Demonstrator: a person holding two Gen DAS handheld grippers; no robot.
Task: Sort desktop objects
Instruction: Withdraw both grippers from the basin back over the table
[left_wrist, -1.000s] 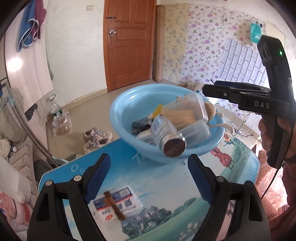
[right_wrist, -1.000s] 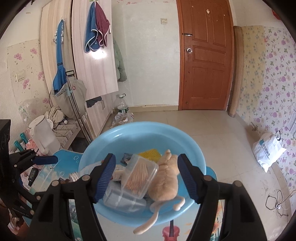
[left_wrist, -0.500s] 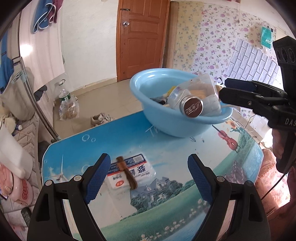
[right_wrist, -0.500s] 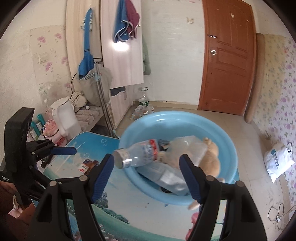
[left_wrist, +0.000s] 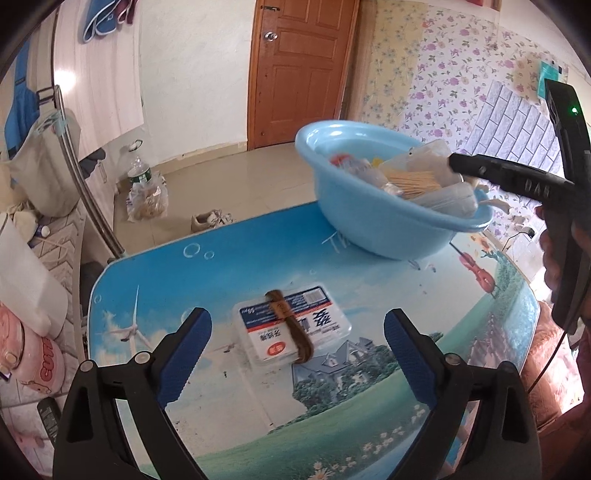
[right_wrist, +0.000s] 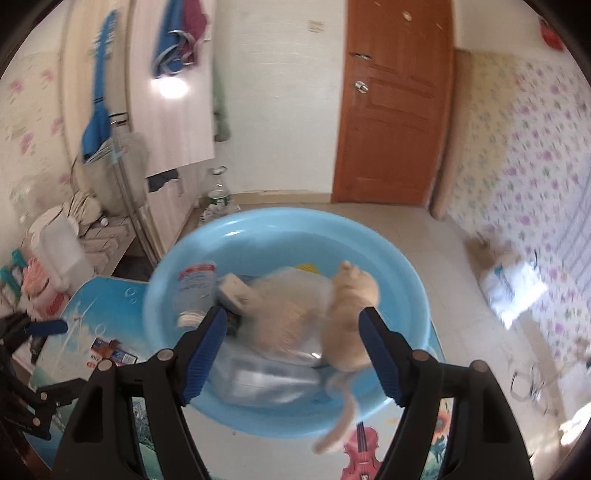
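The left claw (left_wrist: 297, 328) is seen spread wide above the bench (left_wrist: 229, 269), its jaws having just been opening, with nothing pinched; a white packet (left_wrist: 291, 325) crossed by a brown band lies on the bench between the pads. At two o'clock a tilted blue basin (left_wrist: 373, 225) is found, filled with a clear box of sticks (left_wrist: 413, 181). The right claw (right_wrist: 293, 332) is held spread over the basin (right_wrist: 402, 266), its jaws having just been widening, gripping nothing; a plush toy (right_wrist: 351, 306) and a bottle (right_wrist: 194, 288) lie inside.

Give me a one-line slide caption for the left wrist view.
Open left gripper hovers over a labelled packet on the table; blue basin beyond.
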